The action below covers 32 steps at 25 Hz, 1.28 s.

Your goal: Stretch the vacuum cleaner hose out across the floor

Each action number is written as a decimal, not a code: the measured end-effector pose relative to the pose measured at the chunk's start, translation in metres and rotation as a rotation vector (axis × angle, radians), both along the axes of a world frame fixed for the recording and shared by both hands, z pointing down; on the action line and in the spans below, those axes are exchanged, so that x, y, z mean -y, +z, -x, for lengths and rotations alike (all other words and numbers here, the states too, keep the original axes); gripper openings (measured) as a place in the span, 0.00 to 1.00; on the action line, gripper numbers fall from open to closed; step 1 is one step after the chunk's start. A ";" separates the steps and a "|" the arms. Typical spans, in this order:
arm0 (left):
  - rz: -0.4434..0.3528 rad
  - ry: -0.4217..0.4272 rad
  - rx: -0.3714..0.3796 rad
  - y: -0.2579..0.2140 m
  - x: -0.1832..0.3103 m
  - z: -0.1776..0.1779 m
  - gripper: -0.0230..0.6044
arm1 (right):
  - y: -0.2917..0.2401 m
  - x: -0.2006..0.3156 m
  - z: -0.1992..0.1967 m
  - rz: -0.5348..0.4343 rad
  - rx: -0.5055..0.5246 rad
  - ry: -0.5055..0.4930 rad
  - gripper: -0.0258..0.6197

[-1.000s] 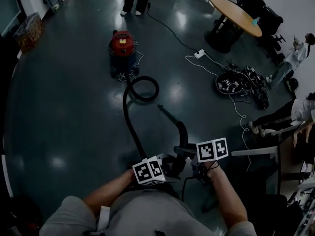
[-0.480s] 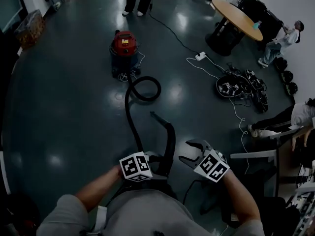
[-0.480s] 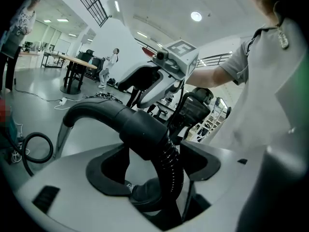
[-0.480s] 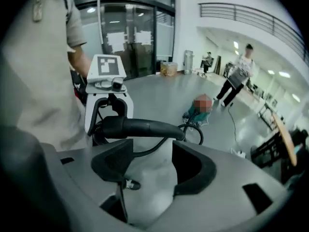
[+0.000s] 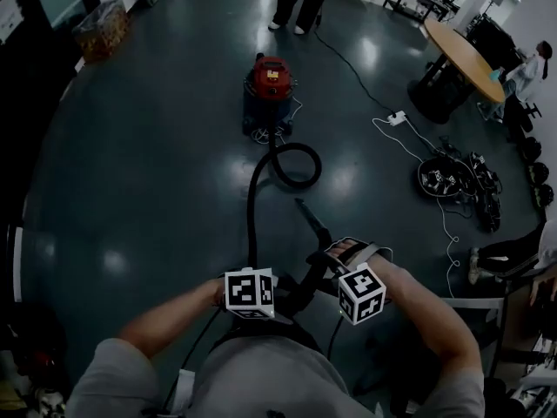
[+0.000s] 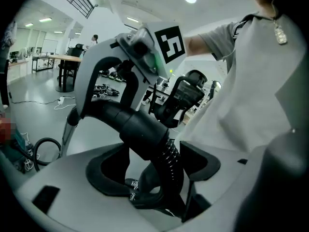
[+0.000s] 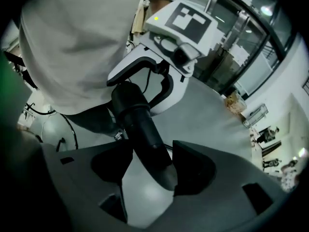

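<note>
The red vacuum cleaner [image 5: 270, 81] stands far up the dark floor. Its black hose [image 5: 254, 207] makes one loop near the machine, then runs straight back to me. My left gripper [image 5: 287, 296] is shut on the ribbed hose [image 6: 169, 161] just below the smooth cuff [image 6: 133, 127], holding that end off the floor. The rigid wand [image 5: 315, 225] slants away from the cuff. My right gripper [image 5: 331, 264] points steeply down with its jaws wide on either side of the wand [image 7: 145, 129]. The tube lies near one pad, with a gap on the other side.
A round wooden table [image 5: 461, 50] stands at the far right. A power strip with white cables [image 5: 400, 116] and a heap of black gear [image 5: 452, 179] lie below it. A person's legs [image 5: 300, 7] stand behind the vacuum. A crate [image 5: 100, 29] sits at the far left.
My right gripper has rolled over and swung back left, its jaws now around the wand. The left gripper has shifted with the hose end, and the hose between loop and hand lies straighter.
</note>
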<state>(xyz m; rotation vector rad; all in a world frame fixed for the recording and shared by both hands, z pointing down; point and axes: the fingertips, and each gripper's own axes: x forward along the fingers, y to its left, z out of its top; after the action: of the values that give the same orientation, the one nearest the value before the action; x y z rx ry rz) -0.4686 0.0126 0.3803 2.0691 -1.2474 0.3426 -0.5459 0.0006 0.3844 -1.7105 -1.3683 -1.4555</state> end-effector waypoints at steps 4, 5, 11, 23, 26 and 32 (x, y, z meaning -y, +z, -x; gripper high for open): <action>0.037 0.002 0.015 -0.009 0.005 -0.020 0.56 | 0.009 -0.006 -0.023 0.038 -0.039 -0.084 0.44; 0.052 0.003 0.021 -0.007 0.004 -0.023 0.56 | 0.013 -0.007 -0.027 0.045 -0.037 -0.102 0.43; 0.088 -0.078 0.079 -0.006 0.001 -0.019 0.56 | 0.027 0.003 -0.044 0.057 -0.007 -0.127 0.30; -0.064 -0.405 0.401 -0.075 -0.100 0.048 0.56 | -0.005 0.003 -0.061 0.183 0.002 0.649 0.26; -0.090 -0.393 0.425 -0.074 -0.141 0.043 0.56 | -0.018 -0.006 -0.071 0.242 0.051 0.901 0.26; -0.080 -0.283 0.395 -0.050 -0.177 -0.012 0.56 | -0.051 -0.025 -0.116 0.425 0.053 1.288 0.26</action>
<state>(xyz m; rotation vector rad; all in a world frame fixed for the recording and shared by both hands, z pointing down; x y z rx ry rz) -0.4564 0.1893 0.3304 1.9100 -1.7897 0.5970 -0.4304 0.0252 0.3335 -0.5785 -2.2428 -0.4664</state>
